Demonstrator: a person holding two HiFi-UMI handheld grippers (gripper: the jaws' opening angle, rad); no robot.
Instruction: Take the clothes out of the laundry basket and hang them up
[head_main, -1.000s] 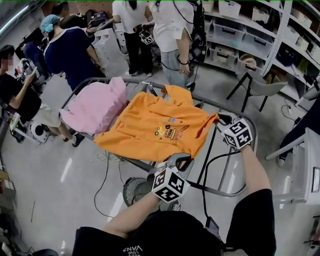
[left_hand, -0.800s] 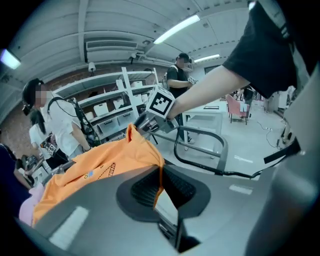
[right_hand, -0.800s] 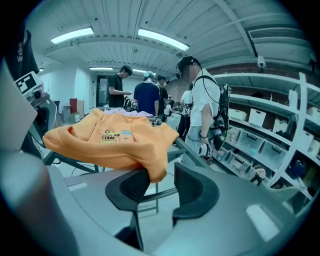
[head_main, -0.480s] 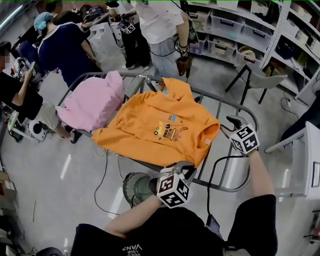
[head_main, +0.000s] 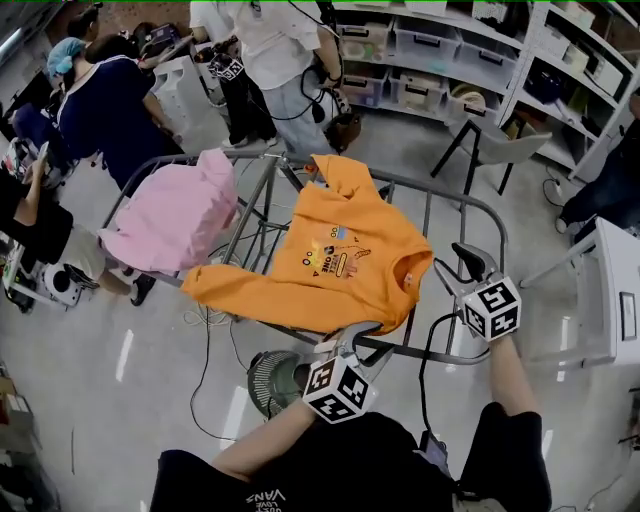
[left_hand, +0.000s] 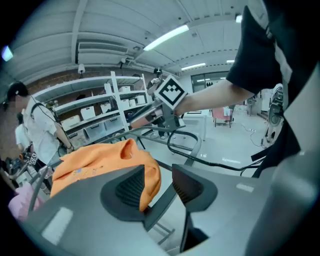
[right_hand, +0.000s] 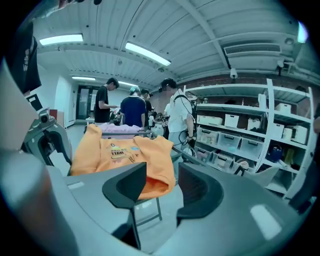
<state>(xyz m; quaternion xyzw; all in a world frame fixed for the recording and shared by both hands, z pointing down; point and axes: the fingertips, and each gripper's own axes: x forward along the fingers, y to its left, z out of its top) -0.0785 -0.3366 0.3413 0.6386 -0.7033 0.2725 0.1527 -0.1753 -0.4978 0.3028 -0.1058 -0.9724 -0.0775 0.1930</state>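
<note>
Orange shirt (head_main: 340, 265) lies over rack (head_main: 455, 195) (pink one (head_main: 170, 215) beside)

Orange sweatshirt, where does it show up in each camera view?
Head view: orange sweatshirt at centre, draped over the metal rack.
Left gripper view: lower left, just beyond the left claw.
Right gripper view: left of centre, beyond the right claw.
Shared landmark: white shelving with bins, behind it.

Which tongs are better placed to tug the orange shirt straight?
Probably left. Both tongs have just been opening and hold nothing, but the left tongs sit at the orange shirt's near hem, while the right tongs stand clear of its sleeve.
</note>
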